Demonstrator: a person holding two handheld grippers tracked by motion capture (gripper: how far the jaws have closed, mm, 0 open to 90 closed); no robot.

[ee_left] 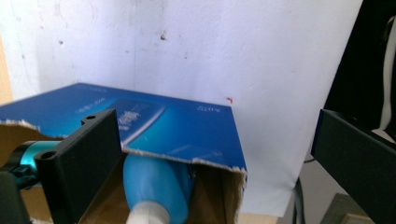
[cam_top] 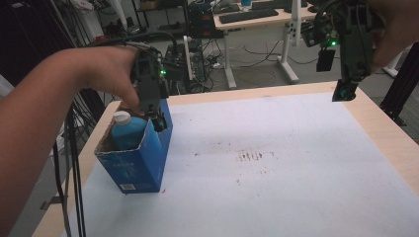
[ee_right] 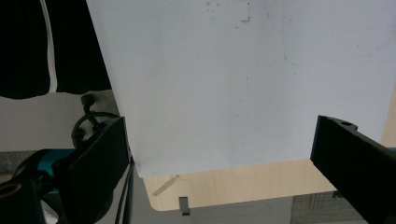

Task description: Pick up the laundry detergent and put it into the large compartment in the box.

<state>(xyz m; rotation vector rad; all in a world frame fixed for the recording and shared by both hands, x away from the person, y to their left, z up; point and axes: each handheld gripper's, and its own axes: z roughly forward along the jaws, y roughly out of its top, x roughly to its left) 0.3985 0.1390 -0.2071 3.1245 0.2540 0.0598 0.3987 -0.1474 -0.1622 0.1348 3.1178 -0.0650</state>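
Blue plastic bottle (cam_top: 124, 134) with a white cap stands inside an open-topped blue cardboard box (cam_top: 136, 168), directly beneath the left claw (cam_top: 157, 120); most of the bottle's body is hidden by the box walls, and in the left gripper view its cap is cut off at the bottom edge. That claw's black jaws stand wide apart with nothing between the pads: one hangs over the box's open mouth beside the bottle, the other is well clear of the box over the table. The box rim is torn and ragged, brown inside, glossy printed blue outside; its small print is too blurred to read. Beside the claw, a white sheet (cam_top: 276, 163) covers the pale wooden table (cam_top: 390, 133), smudged with faint dark marks near its middle. The right claw (cam_top: 344, 94) hangs above the table's far right corner, well apart from the box, its jaws spread wide and empty. Between the two claws the sheet offers broad flat room.
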